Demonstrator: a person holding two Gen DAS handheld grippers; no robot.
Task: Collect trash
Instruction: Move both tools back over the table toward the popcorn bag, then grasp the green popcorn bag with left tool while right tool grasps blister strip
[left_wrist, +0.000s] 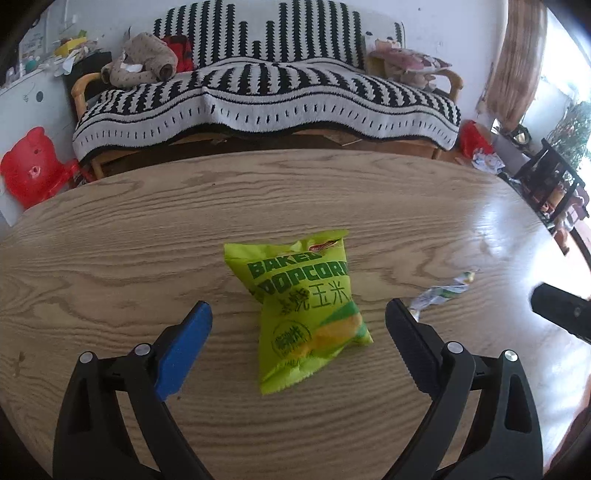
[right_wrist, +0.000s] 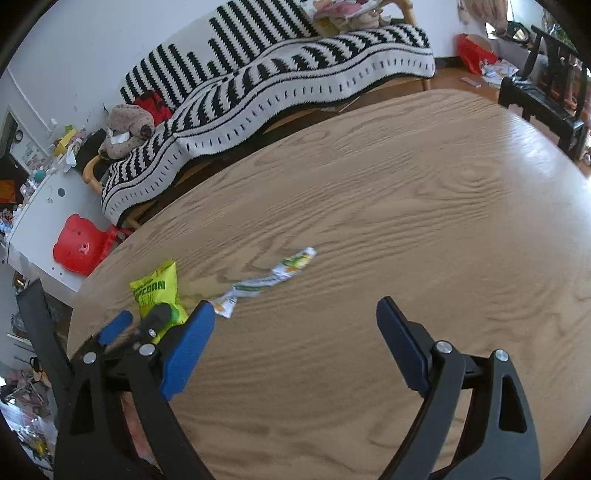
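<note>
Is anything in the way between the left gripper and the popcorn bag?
Nothing visible. The left gripper is open, and the green popcorn bag lies flat on the wooden table between its fingers. The crumpled wrapper lies off to the right, apart from the bag.

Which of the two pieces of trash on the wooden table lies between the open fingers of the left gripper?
The puffy green popcorn bag lies between the left gripper fingers; the flat, crumpled white wrapper lies outside them, to the right.
</note>
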